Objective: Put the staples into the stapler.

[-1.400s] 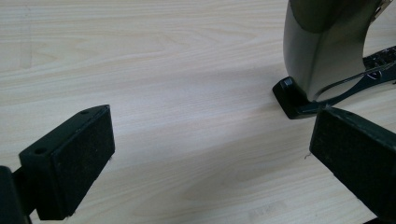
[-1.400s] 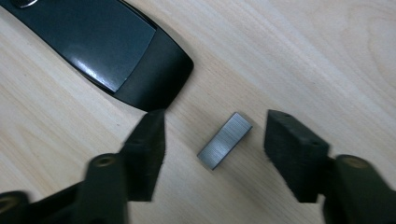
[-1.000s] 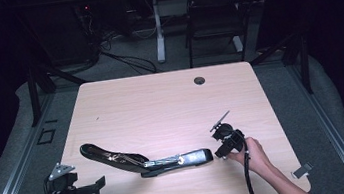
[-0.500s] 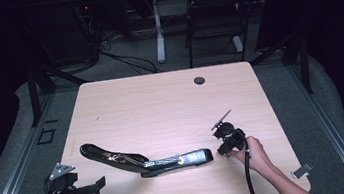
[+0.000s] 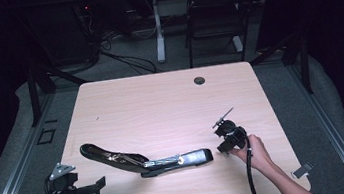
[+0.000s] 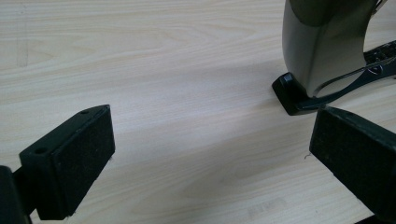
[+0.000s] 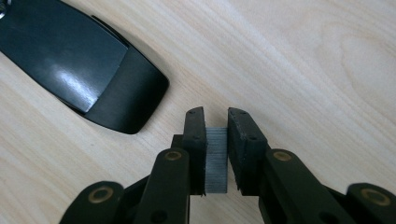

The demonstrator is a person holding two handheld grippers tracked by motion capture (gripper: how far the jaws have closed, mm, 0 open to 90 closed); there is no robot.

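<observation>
A black and chrome stapler (image 5: pixel 148 160) lies swung open on the wooden table (image 5: pixel 161 103), near the front edge. Its dark end (image 7: pixel 79 60) sits up and left of my right gripper (image 7: pixel 215 116) in the right gripper view. That gripper (image 5: pixel 224 146), just right of the stapler, has been closing over the last second and is now shut on a grey strip of staples (image 7: pixel 215 158) pressed between its pads. My left gripper (image 5: pixel 98 185) rests at the front left corner, open, with bare table between its jaws (image 6: pixel 210 154). The stapler's other end (image 6: pixel 322 46) stands beyond its right jaw.
A round cable hole (image 5: pixel 199 80) sits at the table's far edge. Behind the table stand a dark chair (image 5: pixel 212 16) and a white desk leg (image 5: pixel 158 33) with cables on the floor. A small clip (image 5: pixel 303 170) lies off the table's front right corner.
The right gripper's jaws look narrower than a second ago. Both hands and the stapler stay where they were.
</observation>
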